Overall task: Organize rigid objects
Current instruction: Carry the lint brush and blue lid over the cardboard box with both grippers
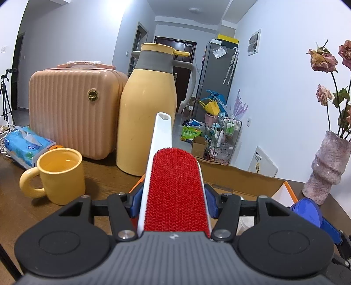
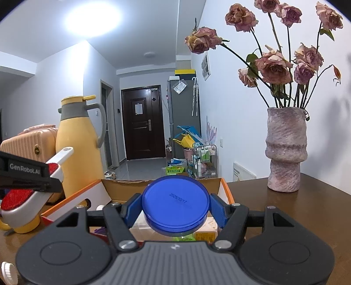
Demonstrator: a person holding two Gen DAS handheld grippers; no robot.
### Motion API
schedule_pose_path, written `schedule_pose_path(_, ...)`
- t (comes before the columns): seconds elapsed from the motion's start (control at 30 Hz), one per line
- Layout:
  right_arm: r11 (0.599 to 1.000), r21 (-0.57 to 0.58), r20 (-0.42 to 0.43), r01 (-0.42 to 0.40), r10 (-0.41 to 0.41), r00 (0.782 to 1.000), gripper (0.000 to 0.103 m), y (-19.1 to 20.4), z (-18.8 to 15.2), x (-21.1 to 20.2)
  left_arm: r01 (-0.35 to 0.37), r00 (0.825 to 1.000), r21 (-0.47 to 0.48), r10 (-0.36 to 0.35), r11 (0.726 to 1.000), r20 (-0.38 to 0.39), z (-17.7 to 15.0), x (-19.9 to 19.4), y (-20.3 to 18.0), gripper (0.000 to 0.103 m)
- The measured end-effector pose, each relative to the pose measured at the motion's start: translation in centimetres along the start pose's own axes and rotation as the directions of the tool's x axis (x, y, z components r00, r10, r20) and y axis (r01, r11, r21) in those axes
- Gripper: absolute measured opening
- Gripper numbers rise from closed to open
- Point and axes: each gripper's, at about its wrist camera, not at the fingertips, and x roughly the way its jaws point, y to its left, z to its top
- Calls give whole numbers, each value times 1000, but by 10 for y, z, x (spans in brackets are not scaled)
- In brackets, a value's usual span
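White walls (image 2: 230,109) flank a hallway to a dark door (image 2: 142,122); grey fridge (image 2: 183,105) beside it; ceiling light (image 2: 93,16) glaring

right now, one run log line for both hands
left hand-held gripper: shut on lint brush | right hand-held gripper: shut on blue-lidded jar | both at cardboard box

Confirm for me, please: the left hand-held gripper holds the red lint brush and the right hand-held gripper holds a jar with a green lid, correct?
Not quite: the lid is blue, not green. The right wrist view shows the right hand-held gripper closed on a jar with a blue lid. The rest stands: the left hand-held gripper holds the red lint brush, as the left wrist view shows.
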Motion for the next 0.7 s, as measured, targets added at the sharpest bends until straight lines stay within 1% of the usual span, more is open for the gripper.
schedule_pose_path(0.43, 1000, -5, -2, 23, -23, 1000, 65, -5, 7, 33, 19, 999, 3, -19, 1000, -31, 11, 40, -6, 57)
schedule_pose_path(0.7, 998, -2, -23, 56, -56, 998, 65, -13, 11, 54, 36, 998, 41, -34, 998, -47, 11, 59, -18, 57)
